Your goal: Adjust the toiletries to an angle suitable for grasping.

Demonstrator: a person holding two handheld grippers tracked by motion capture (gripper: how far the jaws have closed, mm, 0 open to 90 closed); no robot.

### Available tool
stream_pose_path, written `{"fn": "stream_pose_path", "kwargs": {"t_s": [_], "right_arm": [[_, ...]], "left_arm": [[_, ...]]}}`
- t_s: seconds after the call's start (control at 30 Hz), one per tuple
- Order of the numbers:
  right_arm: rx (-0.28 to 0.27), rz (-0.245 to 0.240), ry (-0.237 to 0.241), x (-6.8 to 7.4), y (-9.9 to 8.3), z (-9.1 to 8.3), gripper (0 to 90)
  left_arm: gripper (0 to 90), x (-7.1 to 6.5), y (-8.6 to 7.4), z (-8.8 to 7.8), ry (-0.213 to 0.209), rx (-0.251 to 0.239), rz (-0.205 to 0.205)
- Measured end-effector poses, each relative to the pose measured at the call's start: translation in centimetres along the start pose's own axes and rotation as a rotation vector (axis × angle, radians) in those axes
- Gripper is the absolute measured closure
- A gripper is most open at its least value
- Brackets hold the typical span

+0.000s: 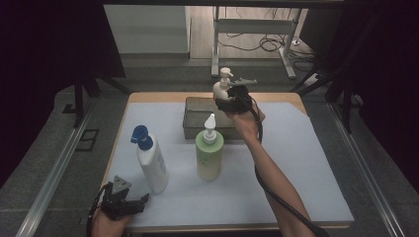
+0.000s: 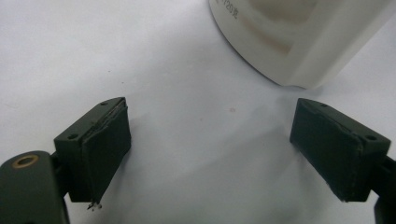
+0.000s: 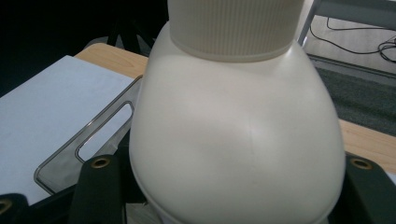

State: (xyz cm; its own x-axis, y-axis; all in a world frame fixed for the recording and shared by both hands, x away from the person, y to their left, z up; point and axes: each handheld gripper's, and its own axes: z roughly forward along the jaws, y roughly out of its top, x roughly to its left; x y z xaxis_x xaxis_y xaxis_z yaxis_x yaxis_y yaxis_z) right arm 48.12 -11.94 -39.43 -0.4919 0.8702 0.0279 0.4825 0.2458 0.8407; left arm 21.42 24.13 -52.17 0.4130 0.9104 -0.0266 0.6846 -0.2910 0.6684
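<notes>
Reaching far forward across the table, the person's right forearm stretches from the near edge toward the grey bin (image 1: 197, 117), with the right gripper (image 1: 228, 100) raised above the bin's right end. Its jaws are clamped around the shoulder of a cream pump bottle (image 1: 222, 88), which hangs upright over that end of the bin, its pump head pointing up. In the right gripper view the bottle's body (image 3: 233, 140) bulges between the two black jaws, both pressed against its sides, and the bin's rim with its slot handle (image 3: 88, 135) lies below and to the left.

The left hand rests low at the table's near edge, well short of the bin, its left gripper (image 1: 129, 203) lying roughly level and pointing toward a white bottle with a blue pump (image 1: 150, 160). Its jaws stand wide apart with only the white mat (image 2: 187, 70) between them; that bottle's base (image 2: 289, 42) sits just beyond the fingertips, untouched. A green pump bottle (image 1: 209, 150) stands just in front of the bin.
</notes>
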Motion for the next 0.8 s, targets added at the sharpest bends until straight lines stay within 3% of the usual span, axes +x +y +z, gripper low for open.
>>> {"fn": "stream_pose_path", "kwargs": {"t_s": [0.47, 0.8], "right_arm": [[0.009, -0.011, -0.007, 0.2, -1.6, 0.7, 36.5], [0.015, -0.032, 0.016, -0.3, -2.3, 0.3, 35.5]], "left_arm": [[12.0, 0.0, 0.0, 0.0, 0.000, 0.000, 0.001], [12.0, 0.0, 0.0, 0.0, 0.001, 0.000, 0.001]]}}
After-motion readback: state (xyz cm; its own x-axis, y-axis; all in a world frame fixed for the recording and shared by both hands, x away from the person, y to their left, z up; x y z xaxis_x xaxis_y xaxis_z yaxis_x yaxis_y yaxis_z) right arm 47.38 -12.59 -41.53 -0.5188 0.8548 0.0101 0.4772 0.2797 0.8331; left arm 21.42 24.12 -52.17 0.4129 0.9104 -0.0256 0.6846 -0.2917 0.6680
